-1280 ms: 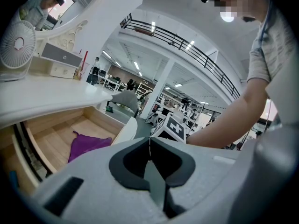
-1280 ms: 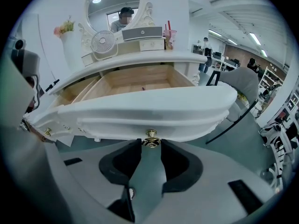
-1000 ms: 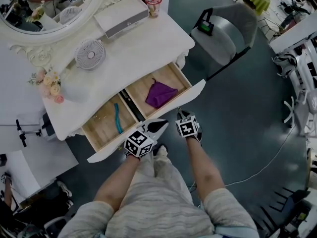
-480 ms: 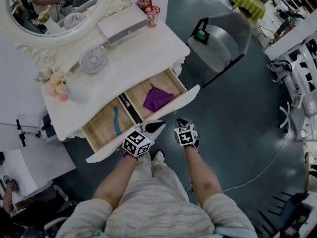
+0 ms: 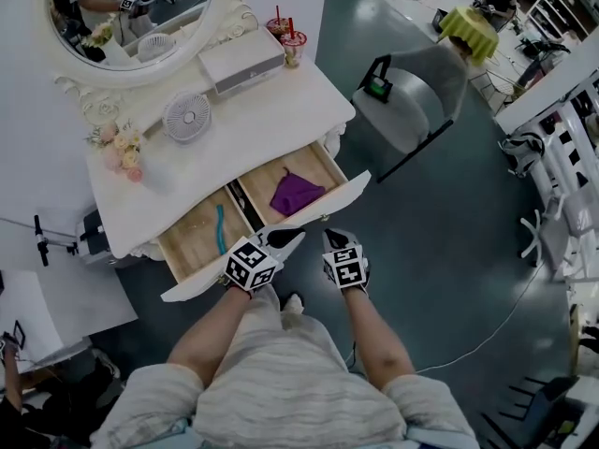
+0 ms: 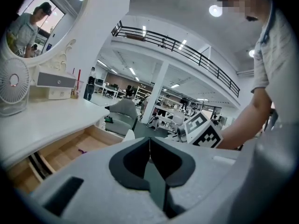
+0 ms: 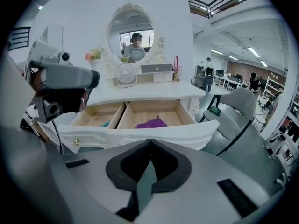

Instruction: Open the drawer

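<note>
Your left claw (image 6: 150, 139) has its grey jaws pressed together, with nothing between them. Beyond them, to the left, runs the white dressing surface (image 6: 51, 120). It carries a small round white fan (image 6: 11, 85) and a flat white-and-grey box (image 6: 55, 80). Above hangs an oval mirror in a carved white frame (image 6: 37, 27), with a person reflected in it. Under the surface, the pale wooden drawer (image 6: 65, 150) stands pulled out. A small purple scrap (image 6: 82, 150), perhaps cloth, lies inside. A grey padded chair (image 6: 122, 112) sits farther back. At the right you see your right claw (image 6: 202, 130), with its black-and-white marker cube, and your arm (image 6: 250, 122) behind it.
</note>
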`<state>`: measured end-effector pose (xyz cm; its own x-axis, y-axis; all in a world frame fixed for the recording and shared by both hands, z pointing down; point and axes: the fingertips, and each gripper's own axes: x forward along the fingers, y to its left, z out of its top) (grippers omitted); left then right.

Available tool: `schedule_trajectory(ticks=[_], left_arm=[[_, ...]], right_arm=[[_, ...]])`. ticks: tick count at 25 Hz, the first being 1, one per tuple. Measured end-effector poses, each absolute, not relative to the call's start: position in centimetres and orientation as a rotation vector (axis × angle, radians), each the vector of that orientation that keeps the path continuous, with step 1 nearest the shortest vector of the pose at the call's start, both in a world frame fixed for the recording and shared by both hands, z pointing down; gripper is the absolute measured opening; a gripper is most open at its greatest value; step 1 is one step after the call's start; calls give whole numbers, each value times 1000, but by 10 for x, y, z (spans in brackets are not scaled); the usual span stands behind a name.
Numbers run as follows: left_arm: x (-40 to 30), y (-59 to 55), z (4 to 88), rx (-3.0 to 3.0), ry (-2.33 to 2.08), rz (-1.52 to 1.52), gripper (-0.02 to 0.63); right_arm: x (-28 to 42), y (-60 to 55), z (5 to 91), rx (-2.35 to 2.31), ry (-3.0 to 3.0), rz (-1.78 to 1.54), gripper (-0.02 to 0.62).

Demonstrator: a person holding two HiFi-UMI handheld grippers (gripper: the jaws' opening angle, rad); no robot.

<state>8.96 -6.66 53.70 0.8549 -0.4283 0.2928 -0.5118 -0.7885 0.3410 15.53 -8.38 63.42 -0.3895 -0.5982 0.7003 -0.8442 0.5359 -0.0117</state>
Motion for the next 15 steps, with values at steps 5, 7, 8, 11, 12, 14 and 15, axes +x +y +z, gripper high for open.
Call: schedule_trajectory(ticks=[5,7,8,11,12,14,15], left_arm=[[82,-55,520,2640,-692,277,14],[81,-51,511,2659,-687,266,14],[81,-49,506,2668,-688,260,14],[75,-45,494,2674,-708,223,14],[73,-44,489,2675,-714,212,14],[70,-41,482,2686,-714,204,14],[69,-40,479,2694,-710,203,14]], right_arm=[[146,-71,598,1192,-2213,506,9],[140,-67,584,1188,-2254,504,9],[137,-65,577,1184,-2272,498,9],[130,-58,557,1175,-2322,473,9],[128,-56,550,1177,-2338,469,9],[125,-54,535,1189,-2370,469,9],[125,-52,528,1195,-2385,471,9]])
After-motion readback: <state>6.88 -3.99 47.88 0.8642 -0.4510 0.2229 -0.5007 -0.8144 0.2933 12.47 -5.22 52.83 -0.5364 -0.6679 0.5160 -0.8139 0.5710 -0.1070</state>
